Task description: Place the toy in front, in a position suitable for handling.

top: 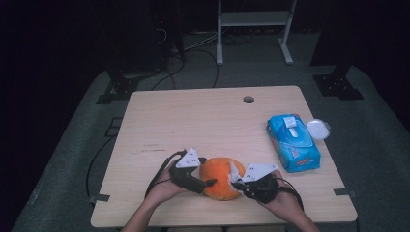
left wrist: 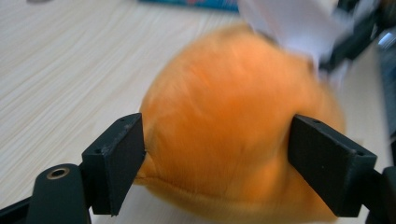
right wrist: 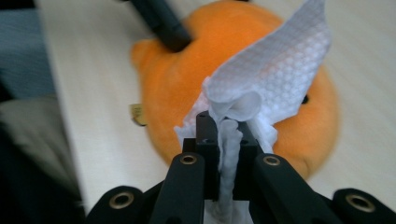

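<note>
An orange plush toy (top: 220, 178) (left wrist: 224, 121) (right wrist: 182, 79) lies on the wooden table (top: 193, 116) near its front edge. My left gripper (top: 209, 182) (left wrist: 215, 154) is shut on it from the left, one jaw pressed into each side of the plush. A white textured wipe (top: 236, 170) (right wrist: 275, 65) (left wrist: 289, 23) is pinched in my right gripper (top: 238, 183) (right wrist: 227, 126), which is shut on it. The wipe's free flap rests against the toy's right side. The left gripper view is blurred.
A blue pack of wipes (top: 292, 142) lies at the table's right side, with a small round white lid (top: 318, 129) by the right edge. A cable hole (top: 248, 99) sits near the far edge. Beyond the table stand a white rack (top: 254, 19) and dark stands.
</note>
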